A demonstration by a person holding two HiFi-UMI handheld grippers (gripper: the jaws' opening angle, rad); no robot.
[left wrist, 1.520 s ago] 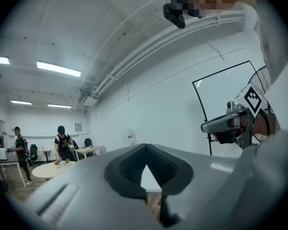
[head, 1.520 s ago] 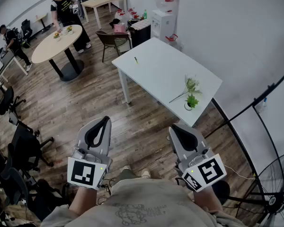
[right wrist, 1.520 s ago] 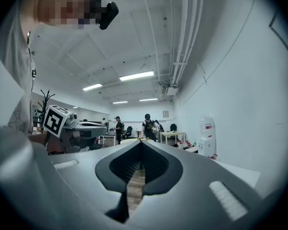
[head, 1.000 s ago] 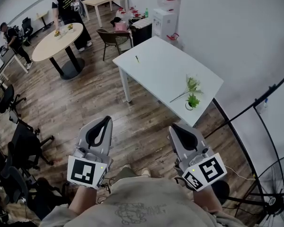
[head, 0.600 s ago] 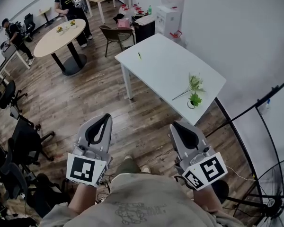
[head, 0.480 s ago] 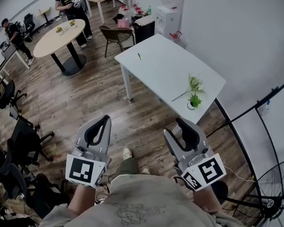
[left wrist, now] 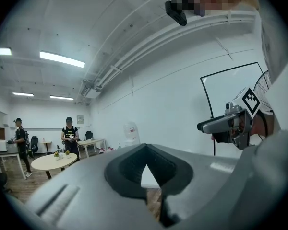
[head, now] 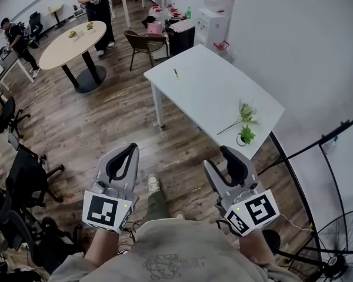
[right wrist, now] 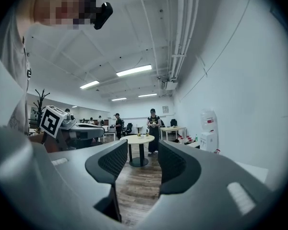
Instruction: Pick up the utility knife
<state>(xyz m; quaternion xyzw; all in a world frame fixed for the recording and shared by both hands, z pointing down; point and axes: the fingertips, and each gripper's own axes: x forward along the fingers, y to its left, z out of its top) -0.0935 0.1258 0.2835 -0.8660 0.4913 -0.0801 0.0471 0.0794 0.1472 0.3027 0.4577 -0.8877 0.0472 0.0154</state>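
A slim yellow-green object, apparently the utility knife (head: pixel 176 74), lies near the far left corner of the white table (head: pixel 206 93) in the head view. It is too small to make out in detail. Both grippers are held low over the wooden floor, well short of the table. My left gripper (head: pixel 131 148) (left wrist: pixel 145 150) is shut with nothing in it, its pads meeting at the tip. My right gripper (head: pixel 219 158) (right wrist: pixel 143 152) is open and empty, with floor showing between its fingers.
Green plant sprigs (head: pixel 245 113) and a small pot (head: pixel 245 136) sit at the table's near right end. A round table (head: pixel 70 40) with a person beside it, a chair (head: pixel 142 43), a water dispenser (head: pixel 210 22), office chairs (head: pixel 23 169) and a fan (head: pixel 335 257) surround the area.
My right gripper has gone from shut to open. The view has shifted a little toward the table and a foot has come forward. The left gripper stays shut.
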